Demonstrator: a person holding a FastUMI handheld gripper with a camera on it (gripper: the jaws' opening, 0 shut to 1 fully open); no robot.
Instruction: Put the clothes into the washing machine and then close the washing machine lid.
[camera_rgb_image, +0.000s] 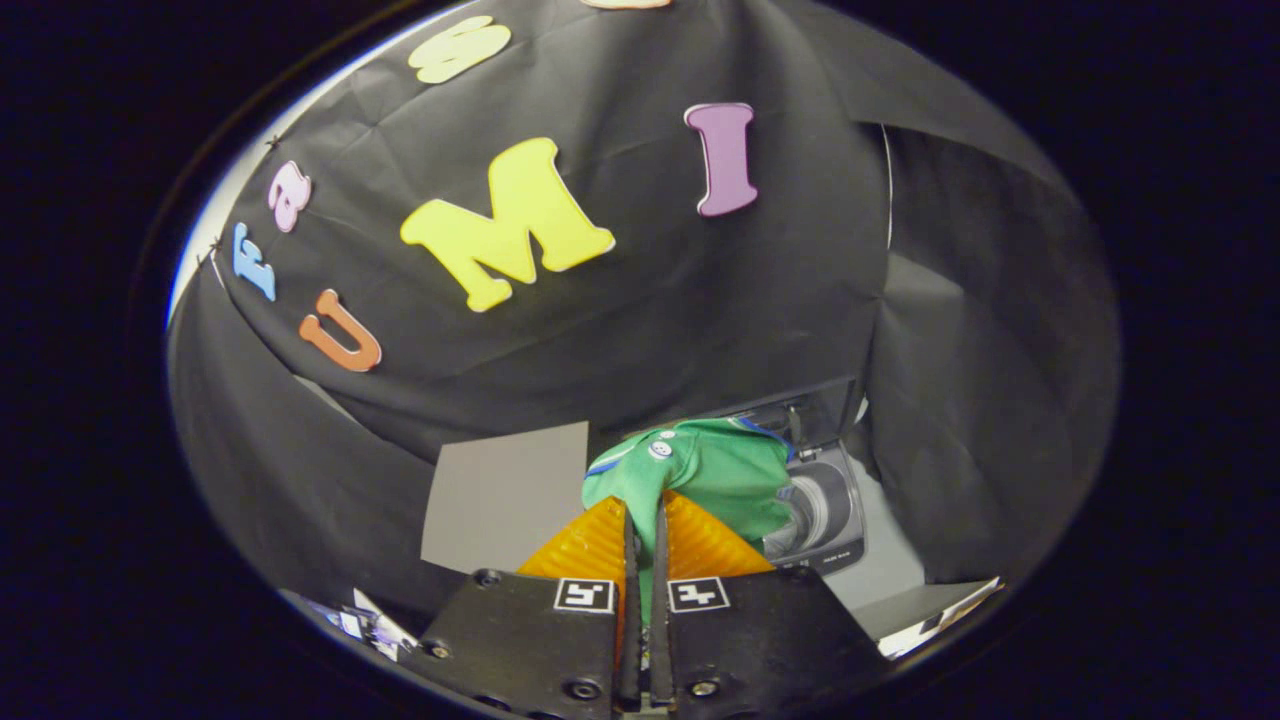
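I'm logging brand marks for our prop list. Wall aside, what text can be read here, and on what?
Washing machine front: small print, too blurred to read.
Green garment, pinched in the shut gripper: white badge, too small to read.
Gripper's square markers: patterns, no words.

Counted in the lower middle of the frame: one gripper (644, 520) with two fingers (585, 545), nearly together, pinching one green garment (725, 475) — a single piece. One washing machine (825, 505) at lower right, half hidden behind the cloth. One grey panel (505, 495) at lower centre-left — flat, plain.
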